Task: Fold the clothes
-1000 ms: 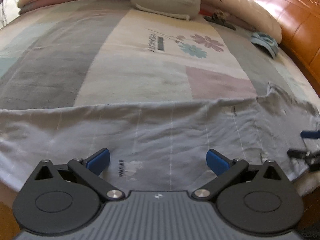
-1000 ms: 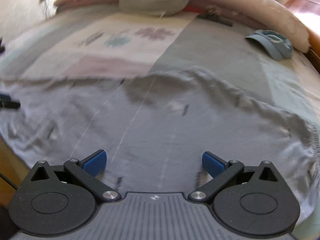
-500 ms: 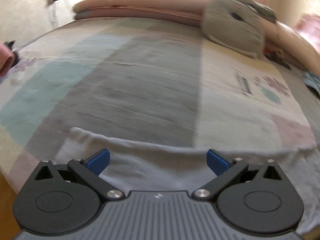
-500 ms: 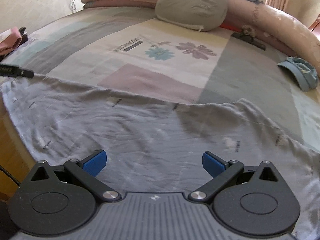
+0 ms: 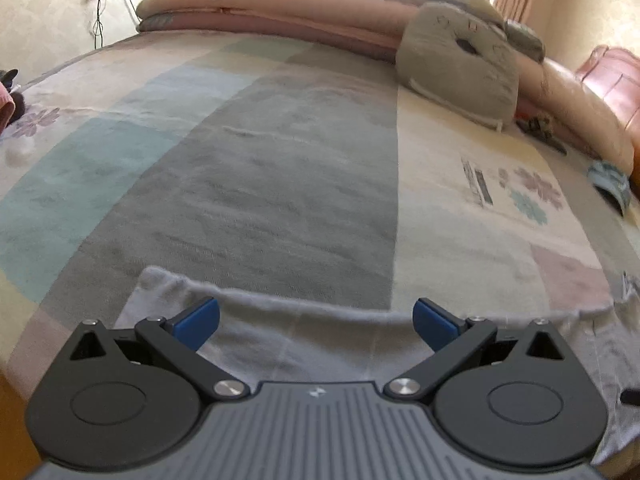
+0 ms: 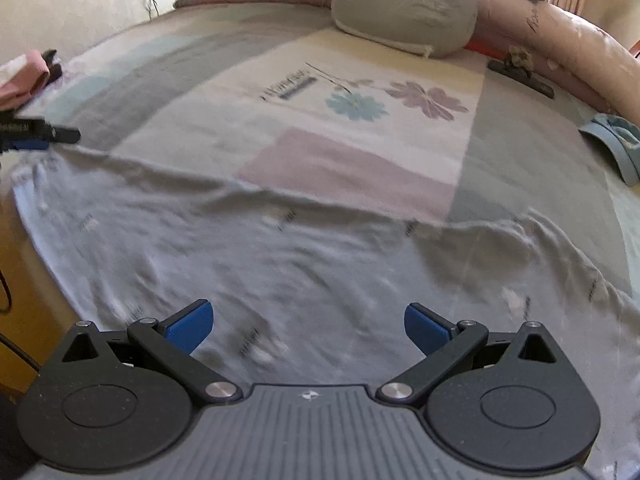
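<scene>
The left gripper (image 5: pixel 316 318) has swung leftward to the grey garment's (image 6: pixel 280 264) end corner, its jaws spread wide and empty above the cloth. The right gripper (image 6: pixel 308 322) hovers over the middle, jaws likewise spread. The garment lies flat along the bed's (image 5: pixel 280 160) near edge.

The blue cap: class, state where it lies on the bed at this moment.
In the right wrist view the blue cap lies at the far right edge of the bedspread, beyond the grey garment, near the pink rolled quilt.
</scene>
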`<state>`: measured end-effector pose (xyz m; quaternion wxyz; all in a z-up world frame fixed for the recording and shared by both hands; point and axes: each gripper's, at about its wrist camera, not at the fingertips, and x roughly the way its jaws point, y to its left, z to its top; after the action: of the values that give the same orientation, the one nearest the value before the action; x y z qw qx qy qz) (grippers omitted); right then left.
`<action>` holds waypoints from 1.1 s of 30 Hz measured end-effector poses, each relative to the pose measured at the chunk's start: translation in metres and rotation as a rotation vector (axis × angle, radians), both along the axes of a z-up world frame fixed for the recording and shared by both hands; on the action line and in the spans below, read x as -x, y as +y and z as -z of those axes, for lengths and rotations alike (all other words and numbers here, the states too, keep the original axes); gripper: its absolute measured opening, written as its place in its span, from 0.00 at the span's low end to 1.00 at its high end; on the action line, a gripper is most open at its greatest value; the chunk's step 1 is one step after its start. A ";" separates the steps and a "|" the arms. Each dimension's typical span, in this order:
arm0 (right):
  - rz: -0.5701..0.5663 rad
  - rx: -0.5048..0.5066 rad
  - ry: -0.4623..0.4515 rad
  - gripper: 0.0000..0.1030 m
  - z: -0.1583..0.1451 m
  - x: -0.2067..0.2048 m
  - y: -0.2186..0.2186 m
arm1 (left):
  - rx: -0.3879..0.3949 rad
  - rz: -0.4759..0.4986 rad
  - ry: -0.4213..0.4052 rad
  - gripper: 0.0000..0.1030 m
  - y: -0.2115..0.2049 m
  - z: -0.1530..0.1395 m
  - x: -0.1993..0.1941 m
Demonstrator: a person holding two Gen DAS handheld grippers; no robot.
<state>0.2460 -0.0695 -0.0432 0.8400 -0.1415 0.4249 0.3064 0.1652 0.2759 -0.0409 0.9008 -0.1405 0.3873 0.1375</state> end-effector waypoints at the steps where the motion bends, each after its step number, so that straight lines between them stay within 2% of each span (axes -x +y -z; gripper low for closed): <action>1: -0.005 -0.009 0.005 1.00 0.000 -0.001 0.003 | 0.010 0.012 0.006 0.99 -0.003 0.000 0.001; 6: -0.018 -0.021 0.039 1.00 0.004 -0.005 0.013 | 0.035 0.077 0.042 0.99 -0.023 -0.001 0.007; 10: -0.006 0.007 0.072 1.00 0.014 -0.010 0.019 | 0.041 0.092 0.142 0.99 -0.032 0.012 0.000; 12: 0.001 0.023 0.077 1.00 0.019 -0.012 0.020 | 0.030 0.084 0.165 0.99 -0.033 0.016 -0.001; 16: -0.021 0.069 0.054 1.00 0.022 -0.009 0.025 | 0.052 0.079 0.160 0.99 -0.032 0.012 0.001; 21: -0.009 0.080 0.053 1.00 0.023 -0.008 0.027 | 0.136 0.071 0.115 0.99 -0.027 0.010 0.008; 24: -0.015 0.083 0.054 1.00 0.022 -0.009 0.027 | 0.128 0.066 0.134 0.99 -0.031 0.012 0.007; 28: -0.020 0.088 0.060 1.00 0.022 -0.010 0.028 | 0.109 0.105 0.101 0.99 -0.044 0.005 0.009; 33: -0.021 0.097 0.066 1.00 0.021 -0.012 0.031 | 0.080 0.158 0.130 0.99 -0.065 0.015 -0.001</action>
<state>0.2575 -0.0387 -0.0647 0.8144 -0.1760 0.4654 0.2986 0.1659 0.2110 -0.0564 0.8754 -0.1359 0.4601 0.0593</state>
